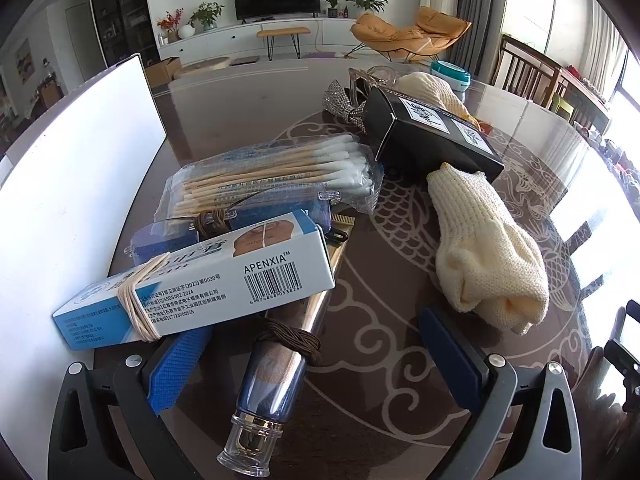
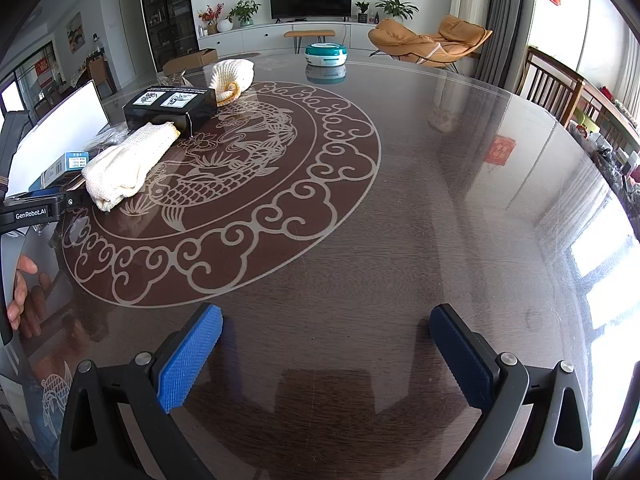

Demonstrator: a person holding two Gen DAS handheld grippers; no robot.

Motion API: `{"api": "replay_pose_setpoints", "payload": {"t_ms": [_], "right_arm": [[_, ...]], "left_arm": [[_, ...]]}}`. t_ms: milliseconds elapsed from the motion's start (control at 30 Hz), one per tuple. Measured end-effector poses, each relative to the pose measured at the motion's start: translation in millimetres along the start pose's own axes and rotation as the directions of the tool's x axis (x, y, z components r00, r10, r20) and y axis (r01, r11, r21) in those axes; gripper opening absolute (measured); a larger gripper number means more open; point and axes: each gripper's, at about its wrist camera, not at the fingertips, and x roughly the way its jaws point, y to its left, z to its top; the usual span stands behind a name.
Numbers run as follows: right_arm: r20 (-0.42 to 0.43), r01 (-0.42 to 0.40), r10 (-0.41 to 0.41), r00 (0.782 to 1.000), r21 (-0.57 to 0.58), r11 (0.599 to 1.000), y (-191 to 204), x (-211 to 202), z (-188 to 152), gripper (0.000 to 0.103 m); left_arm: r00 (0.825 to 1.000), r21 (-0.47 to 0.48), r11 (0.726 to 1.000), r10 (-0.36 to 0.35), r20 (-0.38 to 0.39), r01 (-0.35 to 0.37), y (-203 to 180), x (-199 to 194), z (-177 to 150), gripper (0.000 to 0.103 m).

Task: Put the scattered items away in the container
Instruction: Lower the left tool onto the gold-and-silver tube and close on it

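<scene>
My left gripper (image 1: 316, 360) is open, low over the pile of items. A dark blue bottle (image 1: 272, 376) with a clear cap and a brown cord lies between its fingers, nearer the left one. A blue and white box (image 1: 192, 280) with a rubber band rests on the left fingertip and the bottle. Behind lie a pack of cotton swabs (image 1: 280, 176), a black box (image 1: 432, 132) and a cream knit glove (image 1: 488, 252). The white container (image 1: 60, 208) stands at the left. My right gripper (image 2: 326, 356) is open above bare table.
A second cream glove (image 2: 232, 76), a sparkly bow (image 1: 344, 102) and clear glasses (image 1: 372, 76) lie behind the black box. A teal round tin (image 2: 326, 56) sits at the far edge of the glass table (image 2: 440, 200). A hand (image 2: 20, 288) shows at the left edge. Wooden chairs stand at the right.
</scene>
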Motion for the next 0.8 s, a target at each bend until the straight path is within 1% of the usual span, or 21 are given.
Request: {"api": "replay_pose_setpoints", "payload": {"t_ms": [167,333,400,500,567,600,667,700,767,800], "right_arm": [[0.0,0.0,0.0,1.0,0.0,1.0,0,0,0,0.103],[0.0,0.0,0.0,1.0,0.0,1.0,0,0,0,0.103],[0.0,0.0,0.0,1.0,0.0,1.0,0,0,0,0.103],[0.0,0.0,0.0,1.0,0.0,1.0,0,0,0,0.103],[0.0,0.0,0.0,1.0,0.0,1.0,0,0,0,0.103],[0.0,0.0,0.0,1.0,0.0,1.0,0,0,0,0.103],[0.0,0.0,0.0,1.0,0.0,1.0,0,0,0,0.103],[0.0,0.0,0.0,1.0,0.0,1.0,0,0,0,0.103],[0.0,0.0,0.0,1.0,0.0,1.0,0,0,-1,0.103],[0.0,0.0,0.0,1.0,0.0,1.0,0,0,0,0.103]], "left_arm": [[1.0,0.004,1.0,-0.002,-0.003,0.002,-1,0,0,0.103],[1.0,0.03,0.999,-0.015,-0.001,0.015,-5,-3,-4,0.103],[1.0,0.037,0.999,-0.02,0.009,0.02,-7,-5,-5,0.1],[0.999,0.052,0.998,-0.033,0.022,0.032,-10,-9,-7,0.092],[0.999,0.064,0.997,-0.043,0.033,0.041,-13,-11,-8,0.082],[0.998,0.071,0.997,-0.047,0.038,0.044,-14,-13,-9,0.079],[0.997,0.082,0.995,-0.055,0.049,0.051,-19,-16,-11,0.065],[0.997,0.085,0.995,-0.057,0.054,0.052,-20,-18,-12,0.061],[0.996,0.087,0.995,-0.062,0.065,0.057,-22,-20,-17,0.048],[0.996,0.089,0.994,-0.063,0.07,0.057,-24,-21,-19,0.045]]}}
